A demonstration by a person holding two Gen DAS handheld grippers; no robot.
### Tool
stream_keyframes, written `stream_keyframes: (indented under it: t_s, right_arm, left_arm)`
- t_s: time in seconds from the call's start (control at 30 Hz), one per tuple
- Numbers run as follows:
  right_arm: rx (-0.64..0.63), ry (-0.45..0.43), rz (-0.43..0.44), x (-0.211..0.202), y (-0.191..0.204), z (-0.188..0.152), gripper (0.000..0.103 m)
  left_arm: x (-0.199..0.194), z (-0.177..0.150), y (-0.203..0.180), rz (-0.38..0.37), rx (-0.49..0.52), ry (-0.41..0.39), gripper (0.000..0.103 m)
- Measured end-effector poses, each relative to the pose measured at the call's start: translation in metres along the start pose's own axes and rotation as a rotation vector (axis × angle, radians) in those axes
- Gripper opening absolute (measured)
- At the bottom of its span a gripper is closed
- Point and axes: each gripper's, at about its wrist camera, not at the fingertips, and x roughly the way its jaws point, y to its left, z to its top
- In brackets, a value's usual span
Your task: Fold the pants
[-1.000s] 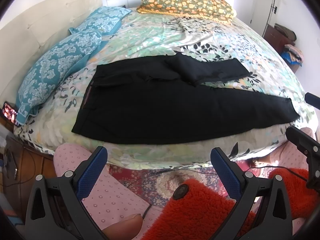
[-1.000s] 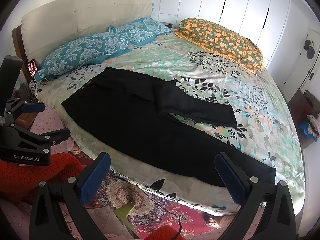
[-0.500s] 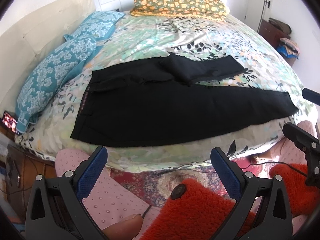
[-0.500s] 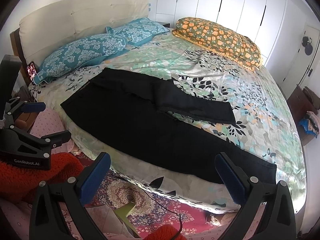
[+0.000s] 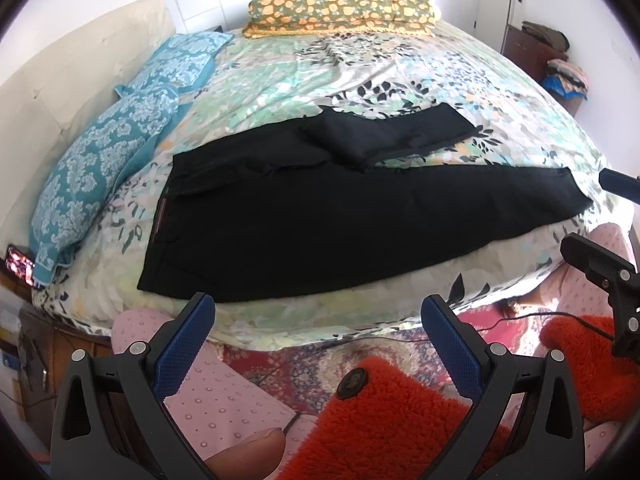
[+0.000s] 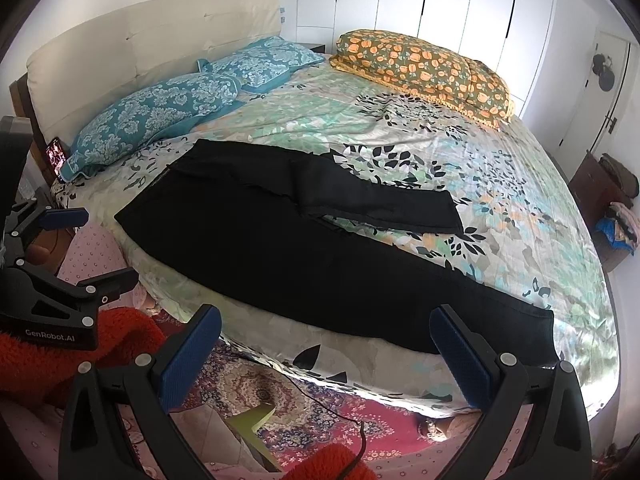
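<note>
Black pants [image 5: 320, 216] lie flat on the floral bedspread, waistband at the left, one long leg along the bed's near edge, the other leg folded back short behind it. They also show in the right wrist view [image 6: 304, 248]. My left gripper [image 5: 318, 320] is open and empty, held off the near bed edge below the waist part. My right gripper [image 6: 324, 336] is open and empty, off the bed edge below the long leg. The left gripper's body [image 6: 52, 280] shows at the left of the right wrist view.
Two teal pillows [image 6: 168, 116] lie by the cream headboard [image 6: 140, 44], an orange floral pillow [image 6: 424, 68] at the far side. A patterned rug [image 6: 256, 388] with a cable covers the floor. A dark dresser with clothes [image 6: 608, 204] stands right. A phone [image 6: 54, 154] leans at the left.
Both grippers have risen and moved slightly toward the bed; the pants sit lower and larger in both views. The pants have not moved. Both grippers stay open.
</note>
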Motion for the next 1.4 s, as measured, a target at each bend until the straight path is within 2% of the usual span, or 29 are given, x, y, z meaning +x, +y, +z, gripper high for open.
stream_keyframes:
  t_s: [0.43,0.67,0.87,1.07,1.2,1.27,1.4]
  right_arm:
    - [0.035,0.01,-0.005,0.004,-0.014,-0.006,0.103]
    - [0.06,0.02,-0.024,0.005,-0.023,-0.008,0.103]
    - [0.137,0.037,-0.078,0.004,-0.048,-0.018,0.103]
    - [0.247,0.045,-0.13,-0.001,-0.082,-0.025,0.103]
    - [0.302,0.041,-0.219,-0.009,-0.104,-0.033,0.103]
    - [0.348,0.042,-0.261,-0.013,-0.117,-0.036,0.103]
    - [0.41,0.056,-0.289,-0.012,-0.131,-0.04,0.103]
  left_arm:
    - [0.001,0.004,-0.014,0.0,0.055,0.001,0.103]
    - [0.002,0.008,-0.024,-0.023,0.09,-0.003,0.103]
    - [0.007,0.016,-0.039,-0.048,0.141,0.002,0.103]
    - [0.003,0.022,-0.062,-0.071,0.233,-0.032,0.103]
    - [0.001,0.026,-0.074,-0.084,0.283,-0.057,0.103]
    - [0.001,0.029,-0.075,-0.09,0.285,-0.062,0.103]
    - [0.001,0.032,-0.077,-0.098,0.281,-0.075,0.103]
